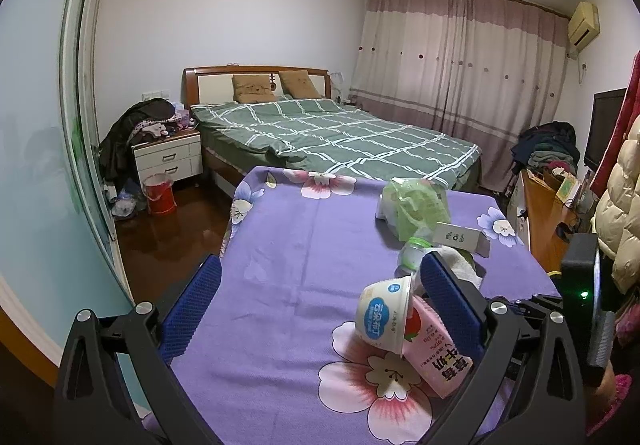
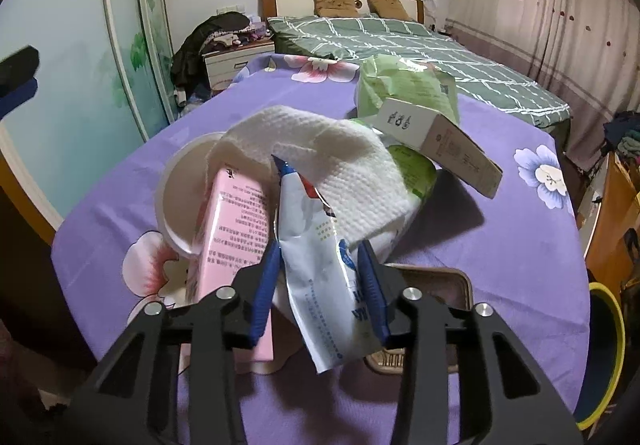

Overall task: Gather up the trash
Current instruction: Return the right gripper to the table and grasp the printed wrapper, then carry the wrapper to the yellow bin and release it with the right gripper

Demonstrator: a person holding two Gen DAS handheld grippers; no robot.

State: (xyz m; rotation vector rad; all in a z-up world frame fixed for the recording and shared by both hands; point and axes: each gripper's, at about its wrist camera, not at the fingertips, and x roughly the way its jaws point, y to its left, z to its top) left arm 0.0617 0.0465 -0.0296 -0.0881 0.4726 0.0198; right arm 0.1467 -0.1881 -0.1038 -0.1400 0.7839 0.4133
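Observation:
Trash lies on a table with a purple floral cloth (image 1: 288, 245). My right gripper (image 2: 320, 257) is shut on a white and blue snack wrapper (image 2: 324, 277), held above the pile. Beside it are a pink milk carton (image 2: 236, 225), a white cup (image 2: 180, 193), a white paper towel (image 2: 340, 165), a small cardboard box (image 2: 444, 141) and a green plastic bag (image 2: 404, 85). My left gripper (image 1: 320, 301) is open over the cloth, its right finger next to the white cup (image 1: 384, 313) and the pink carton (image 1: 436, 357). The green bag (image 1: 416, 205) and box (image 1: 460, 237) lie farther back.
A bin with a yellow rim (image 2: 604, 349) stands right of the table. A brown tray-like object (image 2: 432, 285) lies under the right gripper. Behind the table are a green bed (image 1: 340, 133), a nightstand (image 1: 168, 157), a red bucket (image 1: 160, 193) and a wooden desk (image 1: 548, 213).

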